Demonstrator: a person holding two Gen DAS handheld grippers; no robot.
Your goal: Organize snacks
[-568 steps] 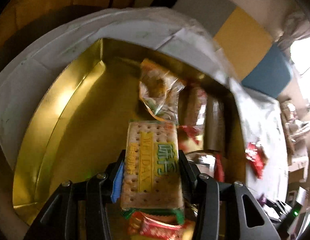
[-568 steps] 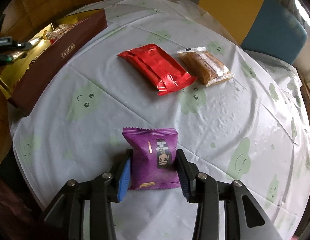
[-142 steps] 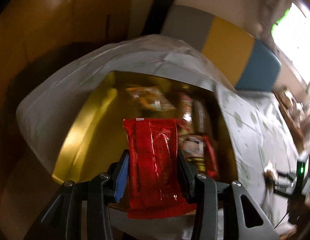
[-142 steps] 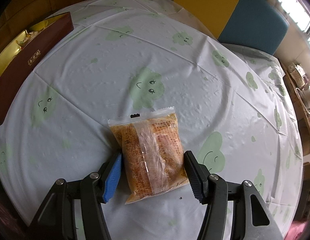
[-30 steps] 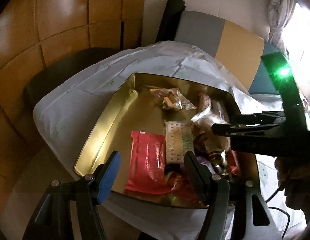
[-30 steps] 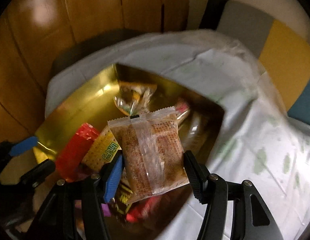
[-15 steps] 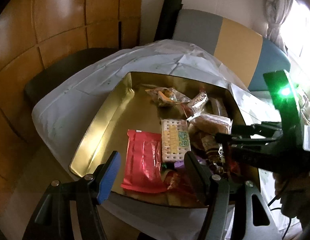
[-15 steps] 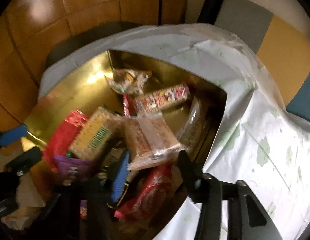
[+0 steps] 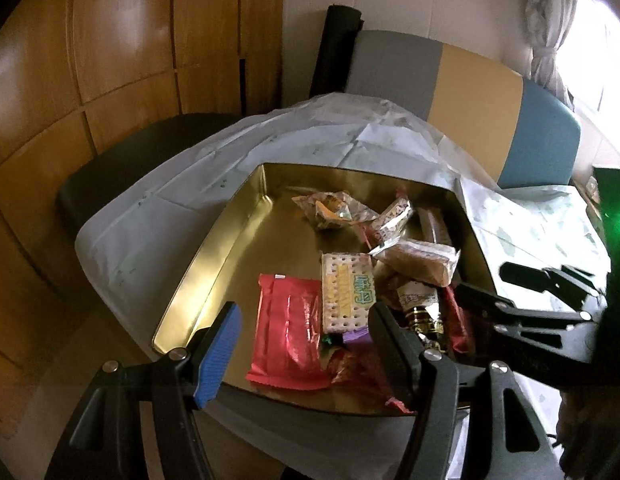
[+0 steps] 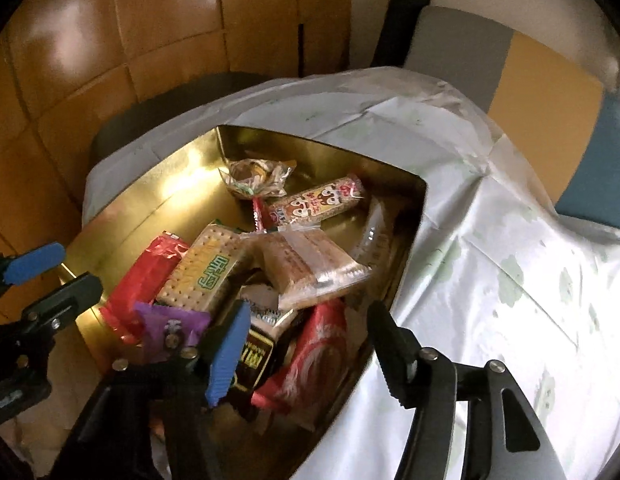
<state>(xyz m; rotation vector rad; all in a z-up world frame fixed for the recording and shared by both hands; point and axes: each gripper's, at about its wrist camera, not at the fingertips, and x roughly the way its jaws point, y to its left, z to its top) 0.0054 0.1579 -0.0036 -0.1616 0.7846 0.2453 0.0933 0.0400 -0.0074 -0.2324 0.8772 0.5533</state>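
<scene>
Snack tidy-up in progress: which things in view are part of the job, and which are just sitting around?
Job:
gold box
clear-wrapped biscuit pack
cracker pack
red pack
purple pack
right gripper, jaws opening, nothing between them
left gripper, open

Not part of it:
tablecloth
colour-block chair back

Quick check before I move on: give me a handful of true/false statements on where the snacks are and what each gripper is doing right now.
1. The clear packet of brown biscuits lies in the gold box. True.
2. The right gripper is clamped on that packet. False: its jaws are opening, with nothing between them.
3. The left gripper holds the red packet. False: its jaws stand open above the box; the packet lies inside.
4. The cracker pack lies beside the red packet. True.
5. The purple packet sits on the tablecloth. False: it is in the box.
</scene>
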